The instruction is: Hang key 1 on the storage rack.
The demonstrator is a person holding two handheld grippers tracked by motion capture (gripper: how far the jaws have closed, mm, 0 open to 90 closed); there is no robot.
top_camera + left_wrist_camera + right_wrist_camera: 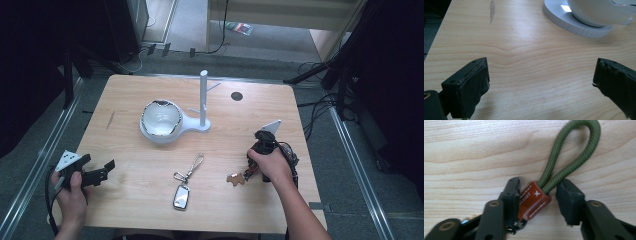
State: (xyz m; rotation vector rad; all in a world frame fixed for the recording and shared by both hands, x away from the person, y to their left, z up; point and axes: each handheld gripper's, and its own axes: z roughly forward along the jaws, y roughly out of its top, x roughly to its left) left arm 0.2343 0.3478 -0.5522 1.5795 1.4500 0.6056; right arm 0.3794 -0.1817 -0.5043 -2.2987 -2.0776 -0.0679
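A brown leather tab (pixel 534 200) on a green cord loop (pixel 574 152) lies on the wooden table between the jaws of my right gripper (pixel 539 183). The left jaw touches the tab; the right jaw stands a little off it beside the cord. In the high view this keychain (pixel 235 178) lies at the front right, under the right gripper (pixel 248 171), which a hand holds pointing down at it. My left gripper (pixel 107 171) rests at the table's left edge, jaws wide apart with bare wood between them (pixel 540 70).
A white bowl (pixel 161 118) sits on a white stand with an upright post (pixel 203 97) at mid-table; its ribbed base (pixel 574 25) lies ahead of the left gripper. A silver key fob (pixel 181 196) on a clip strap lies front centre. A dark round hole (pixel 237 96) marks the far side.
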